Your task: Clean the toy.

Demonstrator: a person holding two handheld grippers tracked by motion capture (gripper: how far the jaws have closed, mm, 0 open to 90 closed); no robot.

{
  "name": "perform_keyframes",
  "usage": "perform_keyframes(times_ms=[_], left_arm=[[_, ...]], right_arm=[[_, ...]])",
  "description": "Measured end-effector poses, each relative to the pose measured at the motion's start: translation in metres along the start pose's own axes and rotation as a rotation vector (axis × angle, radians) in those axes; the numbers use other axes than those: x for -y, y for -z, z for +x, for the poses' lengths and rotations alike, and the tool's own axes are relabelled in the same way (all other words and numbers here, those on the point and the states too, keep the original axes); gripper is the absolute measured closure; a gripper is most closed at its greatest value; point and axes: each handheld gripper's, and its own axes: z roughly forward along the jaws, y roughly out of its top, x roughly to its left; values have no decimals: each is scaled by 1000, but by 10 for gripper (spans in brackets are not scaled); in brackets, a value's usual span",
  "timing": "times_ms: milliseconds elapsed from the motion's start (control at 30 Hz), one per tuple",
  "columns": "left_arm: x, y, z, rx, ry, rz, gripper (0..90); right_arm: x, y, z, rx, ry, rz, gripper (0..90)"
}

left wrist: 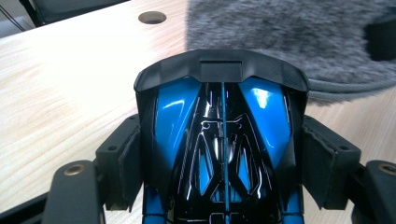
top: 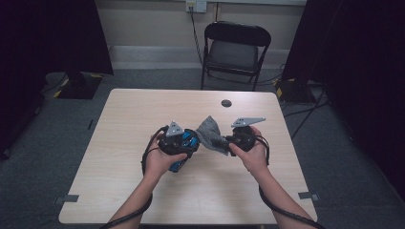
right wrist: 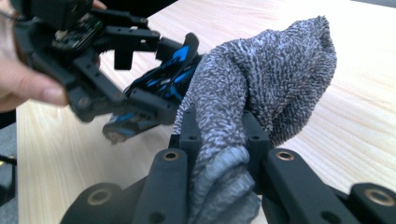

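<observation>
Toy car (left wrist: 223, 140), blue and black: clamped across its sides in left gripper (left wrist: 223, 154), over table (top: 143, 109) centre, long axis along the jaws. Grey cloth (right wrist: 261, 84): pinched in right gripper (right wrist: 219, 140), touching the car.

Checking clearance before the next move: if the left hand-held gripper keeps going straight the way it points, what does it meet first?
Probably the grey cloth. The left hand-held gripper is clamped on the blue and black toy car, whose front edge points at the cloth just ahead. Whether they already touch is unclear.

Toy car (top: 184, 143) left, cloth (top: 208, 130) just right.
</observation>
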Motion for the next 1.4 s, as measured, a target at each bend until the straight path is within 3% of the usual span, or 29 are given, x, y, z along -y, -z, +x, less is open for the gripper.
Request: perform_keyframes(times_ms=[233, 433, 733, 867, 1067, 1400], left_arm=[[2, 1, 6, -11, 12, 8, 256], [2, 2, 8, -21, 17, 13, 256], [4, 8, 17, -32, 41, -1, 256], [2, 8, 12, -18, 41, -2, 256], [-4, 5, 0, 11, 5, -1, 256], [-4, -1, -11, 43, -19, 20, 256]], right_arm=[[14, 7, -2, -36, -3, -18, 756], [23, 11, -2, -43, 5, -2, 756], [32, 26, -18, 15, -34, -17, 754], [27, 32, -30, 62, -74, -49, 754], [10, 29, -41, 114, -101, -74, 753], [-15, 3, -31, 108, -92, -73, 753]])
